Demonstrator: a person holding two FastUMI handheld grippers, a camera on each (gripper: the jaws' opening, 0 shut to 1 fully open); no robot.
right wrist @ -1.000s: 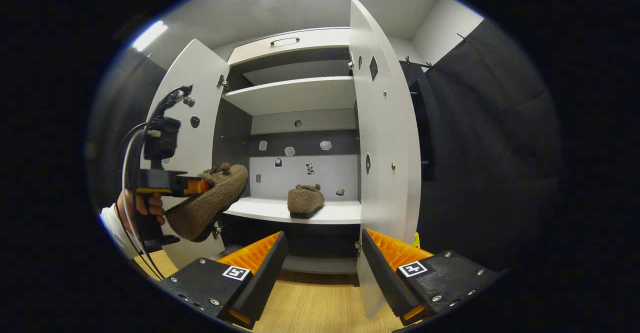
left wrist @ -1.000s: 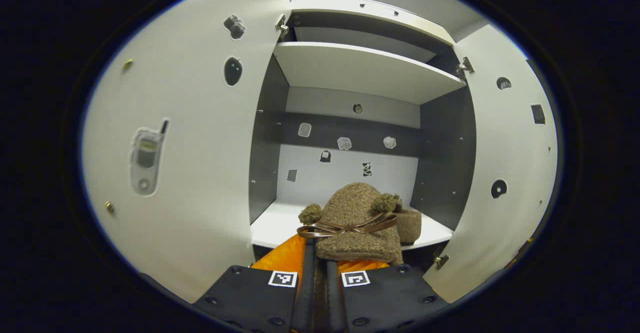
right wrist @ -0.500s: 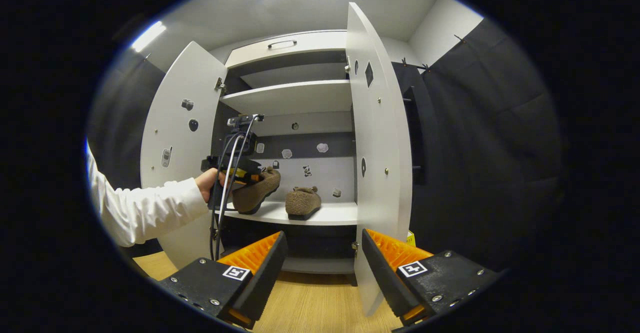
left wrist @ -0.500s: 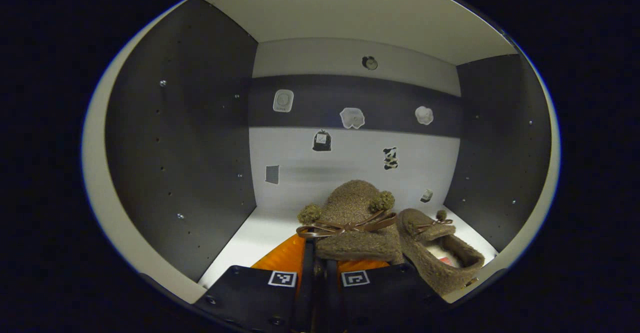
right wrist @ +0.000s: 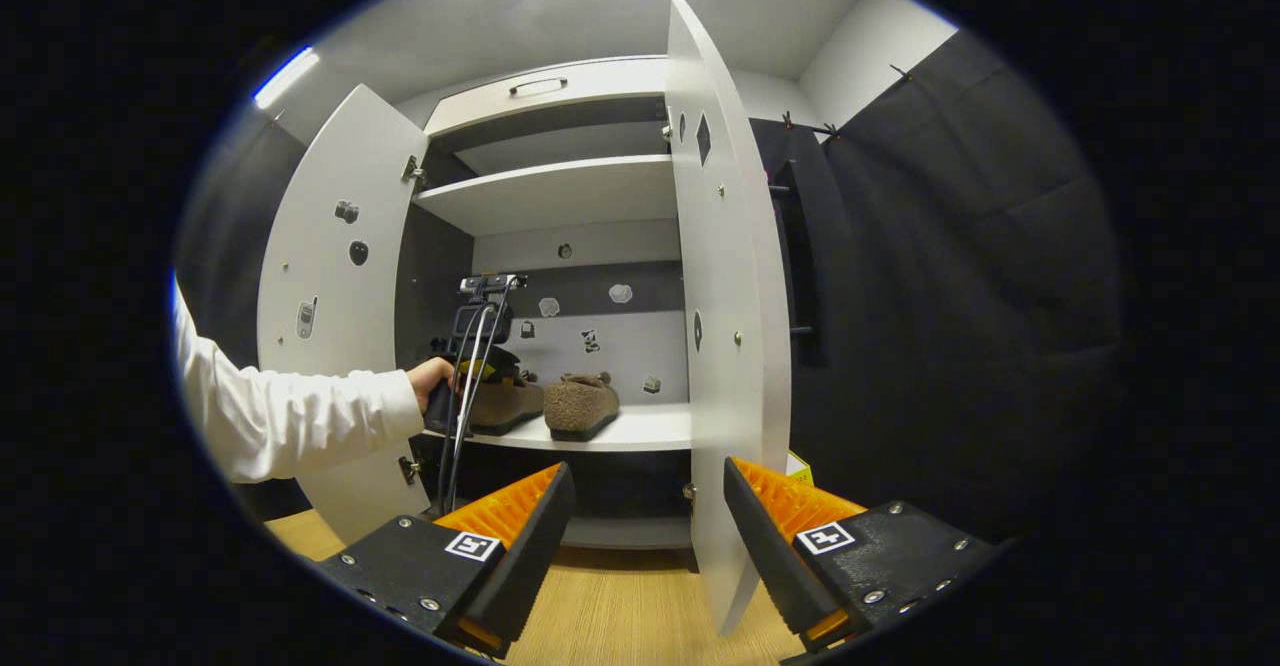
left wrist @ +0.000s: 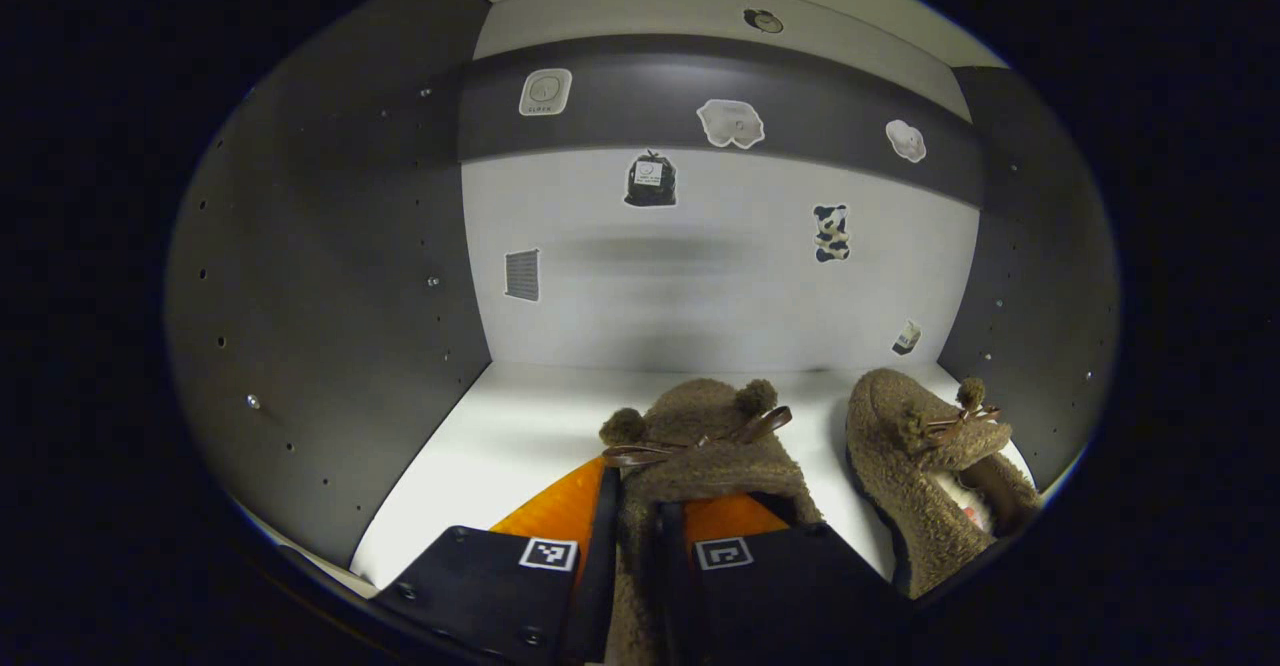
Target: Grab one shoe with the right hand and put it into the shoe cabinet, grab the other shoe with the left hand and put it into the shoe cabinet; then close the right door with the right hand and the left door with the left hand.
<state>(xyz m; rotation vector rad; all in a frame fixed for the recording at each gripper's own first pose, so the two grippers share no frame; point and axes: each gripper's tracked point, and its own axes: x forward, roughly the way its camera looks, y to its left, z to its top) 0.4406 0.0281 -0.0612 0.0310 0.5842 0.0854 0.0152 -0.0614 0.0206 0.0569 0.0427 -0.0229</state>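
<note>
My left gripper [left wrist: 640,536] is shut on the heel of a brown fuzzy shoe [left wrist: 705,446] with pompoms and a bow. It is inside the shoe cabinet, low over the white shelf [left wrist: 520,436]. The other brown shoe [left wrist: 925,456] stands on the shelf just to its right, close beside it. In the right gripper view both shoes, the held one [right wrist: 512,401] and the other one [right wrist: 582,406], sit side by side on the shelf [right wrist: 650,431]. My right gripper [right wrist: 640,526] hangs open in front of the cabinet, holding nothing.
Both cabinet doors stand open: the left door [right wrist: 330,276] and the right door [right wrist: 720,296], whose edge is just ahead of my right gripper. A hand [right wrist: 430,378] in a white sleeve [right wrist: 290,426] holds the left gripper [right wrist: 490,366]. Wooden floor [right wrist: 620,616] lies below.
My left gripper carried the shoe forward through the doors into the cabinet and lowered it to the shelf beside the other shoe. My right gripper stayed open and drifted slightly right.
</note>
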